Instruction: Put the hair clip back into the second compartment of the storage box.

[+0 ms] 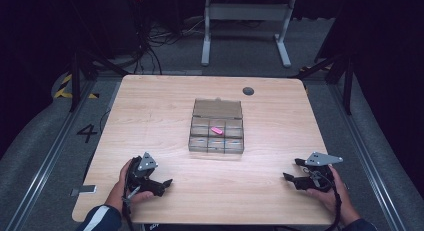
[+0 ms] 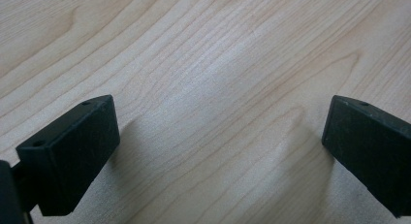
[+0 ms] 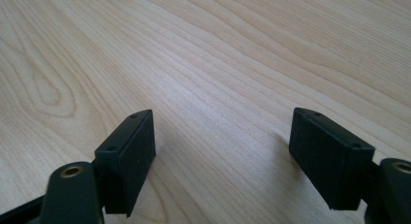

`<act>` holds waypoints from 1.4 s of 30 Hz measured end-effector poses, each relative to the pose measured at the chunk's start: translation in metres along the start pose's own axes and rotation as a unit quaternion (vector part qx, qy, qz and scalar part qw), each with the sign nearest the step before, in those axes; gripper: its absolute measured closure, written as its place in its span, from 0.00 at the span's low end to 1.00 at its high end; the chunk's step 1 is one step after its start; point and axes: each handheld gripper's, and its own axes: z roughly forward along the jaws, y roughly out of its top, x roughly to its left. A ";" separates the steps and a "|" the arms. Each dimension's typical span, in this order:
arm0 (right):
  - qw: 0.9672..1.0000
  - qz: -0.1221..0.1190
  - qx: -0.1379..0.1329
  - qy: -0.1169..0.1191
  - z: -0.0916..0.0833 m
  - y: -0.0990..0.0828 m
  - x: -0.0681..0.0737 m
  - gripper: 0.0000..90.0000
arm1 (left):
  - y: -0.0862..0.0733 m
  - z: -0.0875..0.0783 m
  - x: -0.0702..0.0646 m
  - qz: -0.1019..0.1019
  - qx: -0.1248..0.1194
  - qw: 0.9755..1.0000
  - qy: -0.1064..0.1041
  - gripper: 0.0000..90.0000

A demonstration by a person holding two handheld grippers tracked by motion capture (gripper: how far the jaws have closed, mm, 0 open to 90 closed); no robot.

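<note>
1. Low in the high view, left of centre: left gripper held in a hand, tips aimed toward the middle of the frame, jaws set wide apart with nothing between them; bare wood grain between the jaws in the left gripper view.
2. Low right of the high view: right gripper held in the other hand, jaws likewise spread wide and empty, tips pointing left; bare board between the jaws in the right gripper view.
3. Under both: one wooden table, pale, otherwise uncluttered.
4. Centre of the high view, well apart from both grippers: one clear compartment box, lid standing open at the far side, divided into a grid of small cells; exact cell count hard to read.
5. Inside the box, in a cell of the middle row, roughly centred: one small pink piece, lying tilted. Probably the thing to be fetched or just dropped.
6. Handling, as a judgement: piece likely very light and small, perhaps smooth plastic, so prone to slipping or flicking out; best pinched across its short sides with the tips coming straight down into the cell. Box likely light, stiff and slippery on the wood; steadying at a front corner with the other gripper advisable.
7. Far edge of the table, upper centre-right: one dark round grommet.
8. Counted: two grippers, two hands, one box, one pink piece, one grommet.
</note>
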 end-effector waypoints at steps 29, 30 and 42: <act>1.000 0.004 0.003 -0.008 0.002 0.001 0.000 0.23 | 0.000 0.000 -0.002 -0.006 -0.001 1.000 0.007 0.01; 1.000 0.005 0.003 -0.008 0.002 0.001 0.000 0.23 | 0.000 0.000 -0.002 -0.005 -0.002 1.000 0.007 0.01; 1.000 0.005 0.003 -0.010 0.002 0.001 0.001 0.23 | 0.001 0.001 -0.002 -0.005 -0.002 1.000 0.003 0.01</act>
